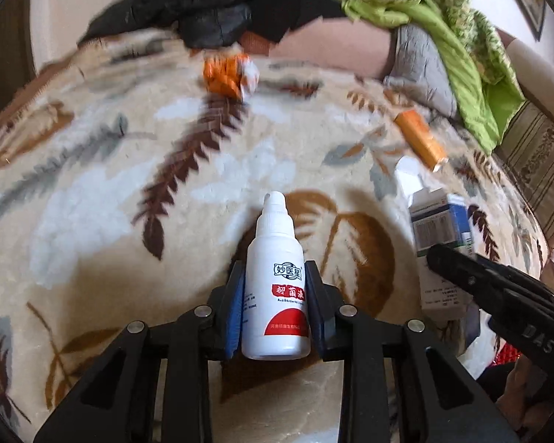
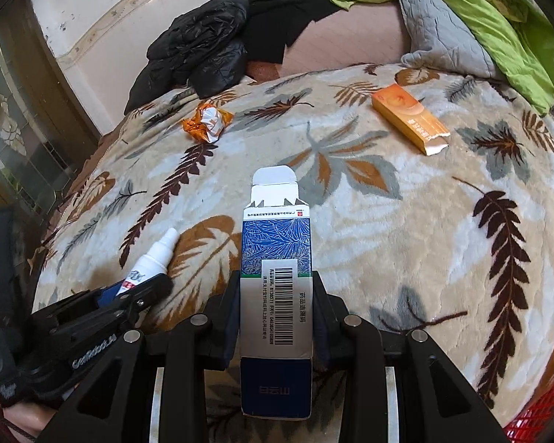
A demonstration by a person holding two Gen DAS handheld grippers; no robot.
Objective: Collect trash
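Note:
My left gripper (image 1: 276,280) is shut on a white dropper bottle (image 1: 276,295) with a red label, held above the bed. My right gripper (image 2: 276,295) is shut on a blue and white medicine box (image 2: 276,295) with its top flap open. Each gripper shows in the other's view: the right gripper with the box (image 1: 441,254) at right, the left gripper with the bottle (image 2: 147,262) at left. A crumpled orange wrapper (image 2: 205,123) (image 1: 229,75) lies far on the blanket. An orange box (image 2: 410,118) (image 1: 421,140) lies to the far right.
The leaf-patterned blanket (image 2: 406,229) covers the bed. Black clothes (image 2: 207,48) are piled at the far edge. A green quilt (image 2: 491,11) and grey pillow (image 2: 439,26) lie at the far right. A red mesh item (image 2: 535,421) shows at the lower right.

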